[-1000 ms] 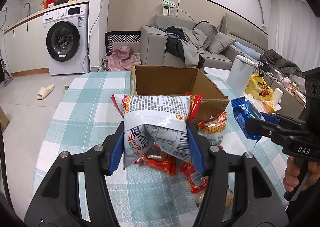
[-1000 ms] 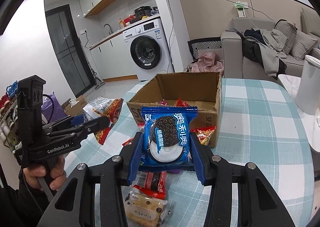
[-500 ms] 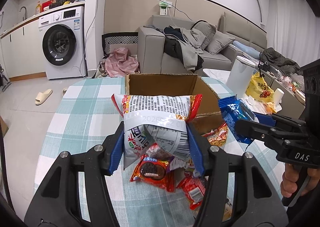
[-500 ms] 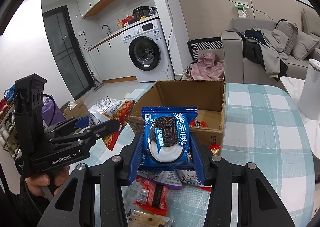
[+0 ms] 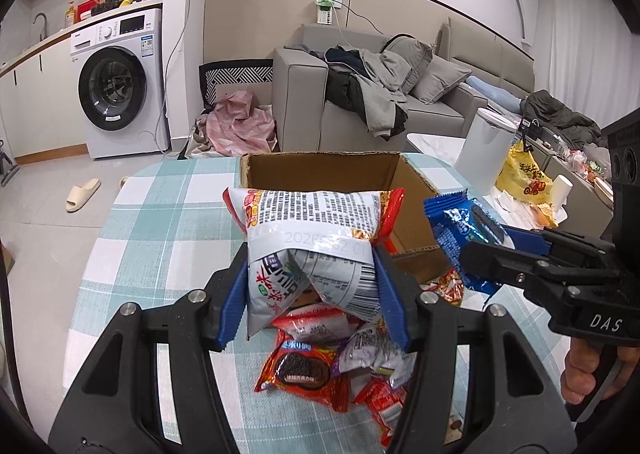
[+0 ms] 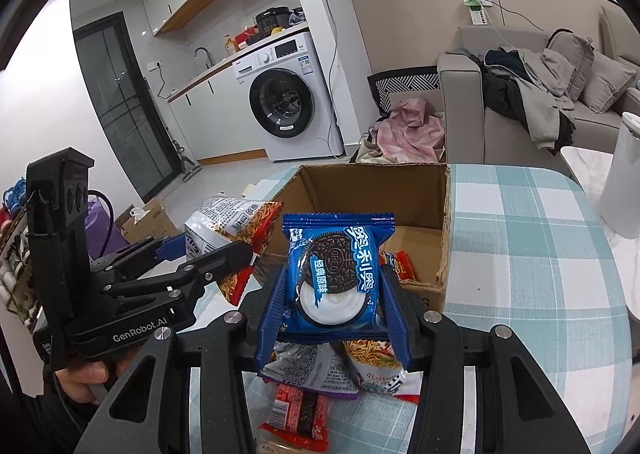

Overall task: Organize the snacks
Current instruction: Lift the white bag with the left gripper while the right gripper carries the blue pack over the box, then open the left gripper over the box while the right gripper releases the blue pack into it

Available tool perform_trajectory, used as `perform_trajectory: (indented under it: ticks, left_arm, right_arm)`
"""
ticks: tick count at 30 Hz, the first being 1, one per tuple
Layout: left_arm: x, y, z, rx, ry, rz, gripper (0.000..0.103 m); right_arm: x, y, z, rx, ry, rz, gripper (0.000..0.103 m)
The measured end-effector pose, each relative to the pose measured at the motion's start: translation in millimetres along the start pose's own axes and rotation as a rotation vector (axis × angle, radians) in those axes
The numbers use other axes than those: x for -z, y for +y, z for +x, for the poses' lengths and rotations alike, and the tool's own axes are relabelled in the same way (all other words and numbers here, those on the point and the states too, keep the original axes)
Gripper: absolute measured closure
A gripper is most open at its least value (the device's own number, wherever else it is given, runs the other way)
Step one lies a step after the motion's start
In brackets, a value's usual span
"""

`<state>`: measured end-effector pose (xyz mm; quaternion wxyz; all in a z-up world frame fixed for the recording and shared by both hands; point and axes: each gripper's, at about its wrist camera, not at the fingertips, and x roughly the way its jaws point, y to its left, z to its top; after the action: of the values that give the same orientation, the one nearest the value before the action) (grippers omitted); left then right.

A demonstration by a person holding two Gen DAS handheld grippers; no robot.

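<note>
My left gripper is shut on a white and red noodle snack bag, held above the table just before the open cardboard box. My right gripper is shut on a blue Oreo packet, held near the box's front edge; the packet also shows in the left wrist view. The left gripper with its bag shows at the left of the right wrist view. A red snack packet lies inside the box.
Loose snack packets lie on the checked tablecloth below the grippers, among them a red Oreo packet and noodle bags. A white bin and a yellow bag stand to the right. A sofa and washing machine are behind.
Both grippers have risen and moved toward the box with their packets still held. More of the snack pile below them now shows.
</note>
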<state>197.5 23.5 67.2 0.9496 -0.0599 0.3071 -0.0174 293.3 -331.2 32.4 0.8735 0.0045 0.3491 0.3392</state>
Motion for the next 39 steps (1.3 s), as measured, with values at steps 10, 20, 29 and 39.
perform_trajectory:
  ticks: [10,20,29,39]
  left_arm:
    - [-13.9,-0.8,16.4,-0.001,-0.011,0.010,0.048]
    - [-22.0,-3.3,29.3,0.004,-0.019,0.017,0.048]
    - [-26.6,-5.6,38.4,0.000,-0.017,0.020,0.048]
    - [-33.4,-7.4,52.1,-0.011,0.004,0.041,0.035]
  right_arm:
    - [-9.6,-8.5,21.7,0.010,0.025,0.023,0.057]
    - [-15.6,-17.7,39.0,0.028,0.046,0.050,0.057]
    - [-21.4,-25.3,47.3,0.048,0.043,0.054,0.054]
    - [-20.0,-21.5,33.1,0.100,0.015,0.003,0.039]
